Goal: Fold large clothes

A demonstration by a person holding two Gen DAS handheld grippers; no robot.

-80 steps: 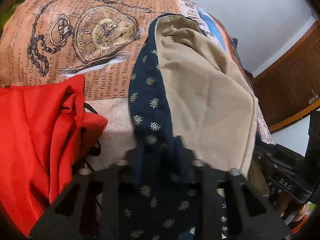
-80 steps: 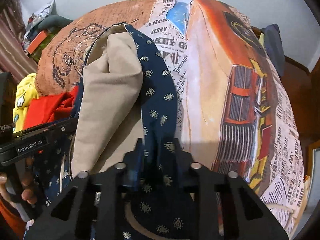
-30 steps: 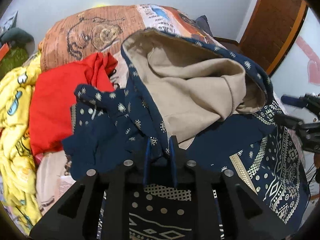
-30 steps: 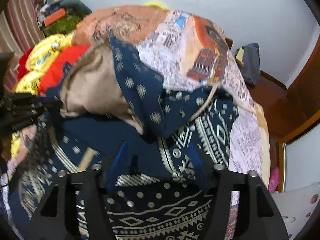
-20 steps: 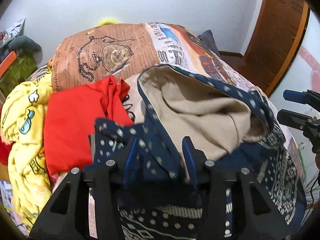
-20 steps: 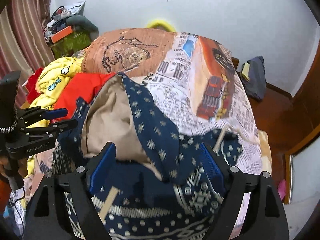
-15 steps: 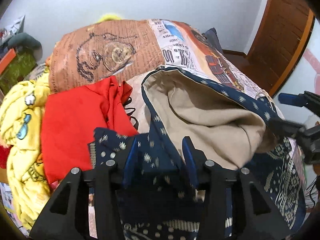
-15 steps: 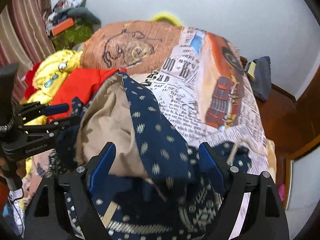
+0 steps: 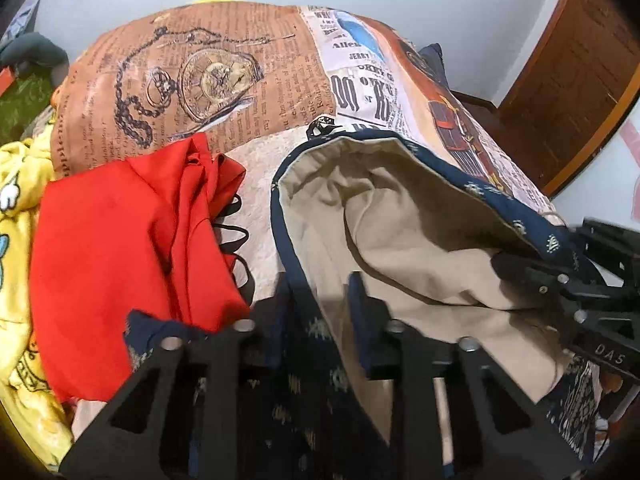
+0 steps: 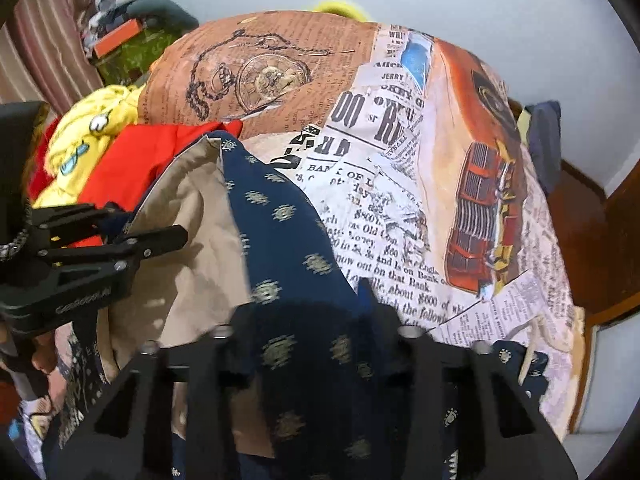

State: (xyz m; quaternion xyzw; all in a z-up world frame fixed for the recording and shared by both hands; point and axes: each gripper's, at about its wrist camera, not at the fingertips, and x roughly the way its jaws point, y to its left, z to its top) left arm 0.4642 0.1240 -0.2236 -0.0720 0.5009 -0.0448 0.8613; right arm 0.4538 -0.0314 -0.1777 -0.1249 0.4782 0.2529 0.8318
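Note:
A large navy garment [image 9: 320, 344] with gold motifs and a beige lining [image 9: 400, 216] lies bunched on the bed. My left gripper [image 9: 318, 292] has its jaws around a navy edge of it, with a gap still showing. My right gripper [image 10: 306, 308] is draped over by the navy cloth [image 10: 280, 232], which hides its fingertips. The right gripper also shows at the right in the left wrist view [image 9: 568, 276]. The left gripper shows at the left in the right wrist view [image 10: 120, 244].
The bed has a newspaper, pocket-watch and red-car print cover [image 10: 380, 160]. A red garment [image 9: 120, 232] and a yellow cartoon garment [image 9: 16, 216] lie left of the navy one. A wooden door [image 9: 572, 68] stands at the right.
Both grippers opened about a second ago and have since moved forward and down onto the navy garment, the jaws narrowing around its edges.

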